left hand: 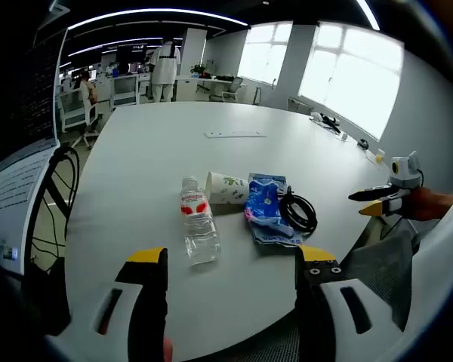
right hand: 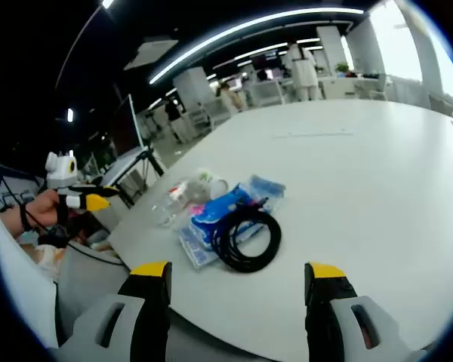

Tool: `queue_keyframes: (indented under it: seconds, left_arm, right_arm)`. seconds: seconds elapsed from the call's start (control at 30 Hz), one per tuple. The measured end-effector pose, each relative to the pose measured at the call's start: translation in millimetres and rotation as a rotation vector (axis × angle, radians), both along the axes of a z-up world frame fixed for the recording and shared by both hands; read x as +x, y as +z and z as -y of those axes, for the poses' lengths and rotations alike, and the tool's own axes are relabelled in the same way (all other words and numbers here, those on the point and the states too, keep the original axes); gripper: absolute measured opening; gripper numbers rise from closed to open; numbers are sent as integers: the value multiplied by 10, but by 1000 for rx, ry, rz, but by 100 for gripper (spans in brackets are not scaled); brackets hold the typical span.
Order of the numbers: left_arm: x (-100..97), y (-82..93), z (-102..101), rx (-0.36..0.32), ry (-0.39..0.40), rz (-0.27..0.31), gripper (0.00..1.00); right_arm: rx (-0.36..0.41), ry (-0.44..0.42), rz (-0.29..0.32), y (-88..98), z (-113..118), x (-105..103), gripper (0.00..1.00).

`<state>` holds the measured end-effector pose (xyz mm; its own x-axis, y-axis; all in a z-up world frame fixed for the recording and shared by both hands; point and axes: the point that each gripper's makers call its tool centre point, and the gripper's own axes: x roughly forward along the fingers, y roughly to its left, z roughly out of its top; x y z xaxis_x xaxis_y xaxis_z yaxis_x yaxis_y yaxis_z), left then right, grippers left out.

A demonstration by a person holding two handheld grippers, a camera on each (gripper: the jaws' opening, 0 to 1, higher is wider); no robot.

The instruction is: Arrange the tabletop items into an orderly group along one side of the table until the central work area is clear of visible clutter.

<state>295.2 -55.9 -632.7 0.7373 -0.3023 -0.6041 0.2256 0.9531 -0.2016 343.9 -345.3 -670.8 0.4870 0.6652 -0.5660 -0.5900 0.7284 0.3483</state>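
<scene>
Smooth white table [left hand: 136, 166] bears clear bottle [left hand: 197, 222].

Most of the white table [left hand: 234, 162] is sitting wide open, so there's loads of room past the clutter. What's blocking the near edge is one tight clump: a water bottle [left hand: 198, 222] lying down, a tipped paper cup [left hand: 228, 187], a blue packet [left hand: 266, 209] and a coiled black cable [left hand: 297, 211] resting on its side.

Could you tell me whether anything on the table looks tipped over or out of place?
Yes: the bottle and the paper cup both lie on their sides near the table's edge, beside the blue packet and coiled cable.
</scene>
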Motion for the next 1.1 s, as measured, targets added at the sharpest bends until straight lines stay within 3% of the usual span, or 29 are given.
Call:
queue_keyframes:
  seconds: [0.4,1.1]
  left_arm:
    - [66,12,30,-11,6,7,68]
    - [-52,-41,-20,-12,24,-9,67]
  right_arm:
    - [5,-1,1,36,-41,-1,73]
    - [21,-32,0,21,-4,-12,72]
